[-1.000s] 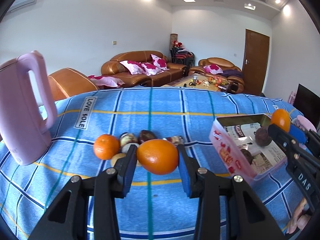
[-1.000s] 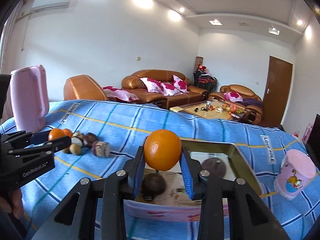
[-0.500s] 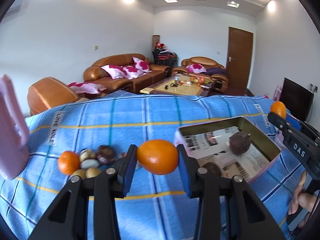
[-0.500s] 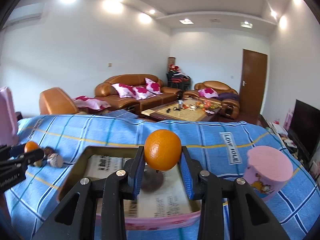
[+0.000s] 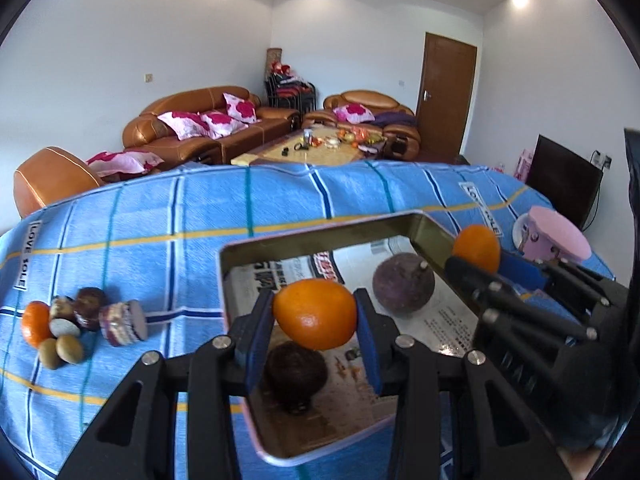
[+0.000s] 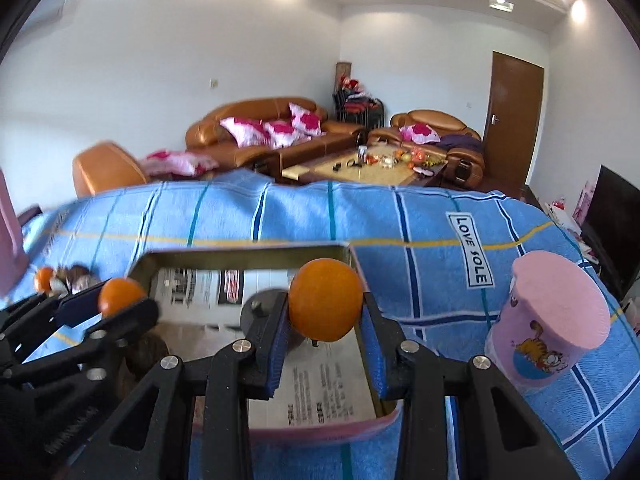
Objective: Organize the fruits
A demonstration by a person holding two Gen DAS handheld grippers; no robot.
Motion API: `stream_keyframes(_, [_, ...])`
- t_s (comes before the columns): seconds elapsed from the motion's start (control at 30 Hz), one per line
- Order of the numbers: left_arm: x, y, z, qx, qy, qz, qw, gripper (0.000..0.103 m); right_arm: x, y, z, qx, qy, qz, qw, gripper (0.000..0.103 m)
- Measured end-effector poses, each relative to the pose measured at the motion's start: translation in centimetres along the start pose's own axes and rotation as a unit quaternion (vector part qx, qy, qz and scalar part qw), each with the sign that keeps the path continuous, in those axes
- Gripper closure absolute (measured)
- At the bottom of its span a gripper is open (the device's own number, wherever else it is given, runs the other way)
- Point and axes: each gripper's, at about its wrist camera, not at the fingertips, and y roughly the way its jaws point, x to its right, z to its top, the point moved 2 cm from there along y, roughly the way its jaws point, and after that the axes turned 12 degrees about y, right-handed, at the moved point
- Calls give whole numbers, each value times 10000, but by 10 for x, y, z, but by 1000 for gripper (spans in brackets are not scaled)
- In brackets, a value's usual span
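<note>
Left wrist view shows the left gripper (image 5: 315, 314) clamped on an orange (image 5: 315, 314), suspended over the near-left part of the tin tray (image 5: 320, 236). The tray is lined with newspaper and already contains two dark round fruits: one (image 5: 403, 282) at about 1 o'clock from the held orange, one (image 5: 295, 372) directly below it at 6 o'clock. At 3 o'clock in this view, the right gripper (image 5: 478, 258) holds a second orange (image 5: 476, 248) over the tray's right rim.

Right wrist view confirms that grip: the right gripper (image 6: 325, 306) pinches its orange (image 6: 325, 306) between the blue pads, above the tray's far-right corner (image 6: 348, 250). The left gripper (image 6: 120, 296) appears at 9 o'clock with its fruit.

Remaining fruits (image 5: 76, 322) lie in a loose cluster on the blue checked cloth (image 5: 160, 216), at 9 o'clock from the tray. A pink cup (image 6: 556, 320) stands on the cloth at 3 o'clock, just beside the tray.

Recommended procedure for the placing step, as judged:
1. Lower each orange toward a bare patch of newspaper, clear of the dark fruits.
2. Shift the left orange toward 12 o'clock first, since a dark fruit sits beneath it.
3. Bring the right orange inward from the rim so that it cannot roll out.
4. Release low; oranges roll readily on paper.
5. Keep the two grippers apart during descent.
</note>
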Motion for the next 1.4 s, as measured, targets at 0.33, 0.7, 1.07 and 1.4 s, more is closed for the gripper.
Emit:
stream_keyframes(0.33, [-1,9,-2,-180,-4,-58,9998,61,-3,14,-17,-595,64,173,9981,66])
stream_keyframes(0.7, [-3,2,-3,-77,-11,4,10000,56,0,2,-8,-405,432,503,9970,65])
stream_keyframes(1.07, [-4,-27,6,429,-124,202,9988,0,25,-35,13,646,1332,1003,9839,17])
stream_keyframes(1.4, [-47,-47,-1,411,-446,636,9961,0,22,-50,13,1570,1122,701,9787,17])
